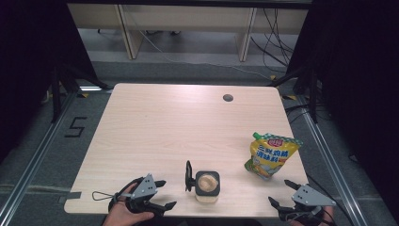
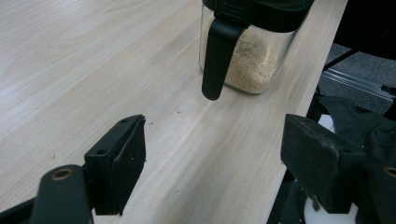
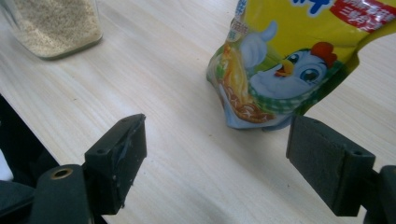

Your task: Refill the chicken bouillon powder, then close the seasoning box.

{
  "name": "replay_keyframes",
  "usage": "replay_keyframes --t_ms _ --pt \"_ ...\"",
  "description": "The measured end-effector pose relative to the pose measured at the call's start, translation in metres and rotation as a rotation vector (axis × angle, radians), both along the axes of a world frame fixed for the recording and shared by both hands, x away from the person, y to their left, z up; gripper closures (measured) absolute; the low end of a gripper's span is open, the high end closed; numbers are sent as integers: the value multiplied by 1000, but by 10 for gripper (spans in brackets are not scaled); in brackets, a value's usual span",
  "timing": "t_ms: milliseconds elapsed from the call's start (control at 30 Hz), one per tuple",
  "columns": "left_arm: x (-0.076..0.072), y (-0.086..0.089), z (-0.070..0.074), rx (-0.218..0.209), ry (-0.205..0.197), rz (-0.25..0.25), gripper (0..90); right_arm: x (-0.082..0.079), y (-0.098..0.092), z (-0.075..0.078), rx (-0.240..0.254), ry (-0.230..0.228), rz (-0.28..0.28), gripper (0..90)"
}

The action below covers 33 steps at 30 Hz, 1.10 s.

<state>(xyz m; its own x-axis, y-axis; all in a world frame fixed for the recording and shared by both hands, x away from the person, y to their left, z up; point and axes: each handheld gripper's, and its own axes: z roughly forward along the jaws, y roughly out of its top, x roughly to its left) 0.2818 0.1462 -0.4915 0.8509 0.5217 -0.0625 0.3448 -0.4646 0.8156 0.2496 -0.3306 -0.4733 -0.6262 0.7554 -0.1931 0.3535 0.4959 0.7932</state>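
A square glass jar (image 1: 207, 187) with a black-rimmed lid and a black handle stands near the table's front edge, filled with pale granules. The jar (image 2: 250, 56) also appears in the left gripper view, ahead of the jaws. A yellow seasoning pouch (image 1: 272, 155) with a green cap lies at the right. My left gripper (image 1: 163, 194) is open at the front left, apart from the jar. My right gripper (image 1: 281, 192) is open at the front right, just short of the pouch (image 3: 289, 60). In the right gripper view the jar (image 3: 53, 25) sits at upper left.
The wooden table (image 1: 169, 127) has a round cable hole (image 1: 228, 98) at the back right. A floor marking "5" (image 1: 75, 126) lies left of the table. Black stands and cables flank both sides.
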Motion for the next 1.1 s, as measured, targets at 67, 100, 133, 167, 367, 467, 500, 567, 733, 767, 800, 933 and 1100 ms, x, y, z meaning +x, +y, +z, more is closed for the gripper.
replay_keyframes --t_ms 67,100,133,167,367,467,500,567,733,767,800,933,1100 --pt "0 1 1 13 -7 2 221 -1 2 0 -6 3 6 213" --pt "0 1 1 18 -7 3 221 -1 3 0 -6 0 9 213" --pt "0 1 1 18 -7 3 221 -1 3 0 -6 0 9 213" --pt "0 1 2 -6 -12 3 221 -2 4 0 -2 9 11 213" --pt "1 1 6 -25 -17 21 231 -2 7 -1 -33 -14 23 226" --pt "2 1 13 -41 -29 14 359 -1 6 0 -19 -15 19 223" --pt "1 0 16 -53 -26 20 424 -1 6 -1 -23 -11 21 223" --pt "1 0 21 -72 -45 13 523 -1 8 -2 -31 0 23 222" --pt "1 -2 36 -100 -98 20 781 -1 11 -2 -34 6 39 226" --pt "2 -2 39 -97 -118 16 781 -1 11 -2 -38 5 41 226" --pt "4 -3 42 -103 -131 7 823 -1 12 -2 -38 11 38 226" --pt "5 -11 50 -101 -138 -8 891 0 12 -4 -39 17 54 228" --pt "5 -22 58 -91 -140 -31 893 0 13 -4 -31 23 56 228"
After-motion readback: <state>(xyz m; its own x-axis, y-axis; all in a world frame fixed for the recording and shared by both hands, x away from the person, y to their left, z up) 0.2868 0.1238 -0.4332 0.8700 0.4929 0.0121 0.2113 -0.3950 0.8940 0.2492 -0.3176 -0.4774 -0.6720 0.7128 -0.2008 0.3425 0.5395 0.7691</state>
